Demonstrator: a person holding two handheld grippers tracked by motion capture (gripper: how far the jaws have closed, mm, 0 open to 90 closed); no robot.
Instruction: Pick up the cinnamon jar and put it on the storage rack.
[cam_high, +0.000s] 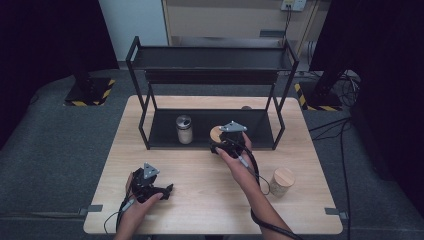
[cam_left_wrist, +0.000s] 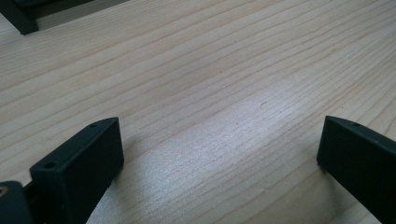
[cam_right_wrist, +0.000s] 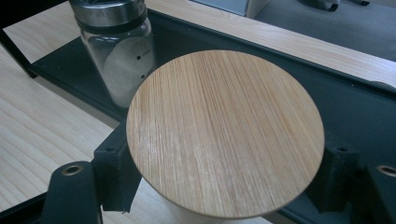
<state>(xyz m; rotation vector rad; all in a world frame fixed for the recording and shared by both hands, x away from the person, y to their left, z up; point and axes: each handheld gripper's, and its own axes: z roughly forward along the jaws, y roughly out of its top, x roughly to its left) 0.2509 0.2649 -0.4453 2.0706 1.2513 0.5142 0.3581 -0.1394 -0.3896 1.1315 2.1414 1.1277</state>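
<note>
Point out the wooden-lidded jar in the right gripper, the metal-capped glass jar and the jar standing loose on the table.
held jar (cam_right_wrist: 224, 135), right gripper view, lid top.
glass jar (cam_high: 184, 131), high view, glass body.
loose jar (cam_high: 282, 182), high view, side wall.

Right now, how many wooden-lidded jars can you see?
2: one jar gripped by the right gripper at the rack's bottom shelf; another standing on the table, right side.

The jar (cam_right_wrist: 224, 186) had a tan striped-grain lid, the rack (cam_high: 165, 135) was black, and the desk (cam_high: 200, 200) was pale wood-grained.
</note>
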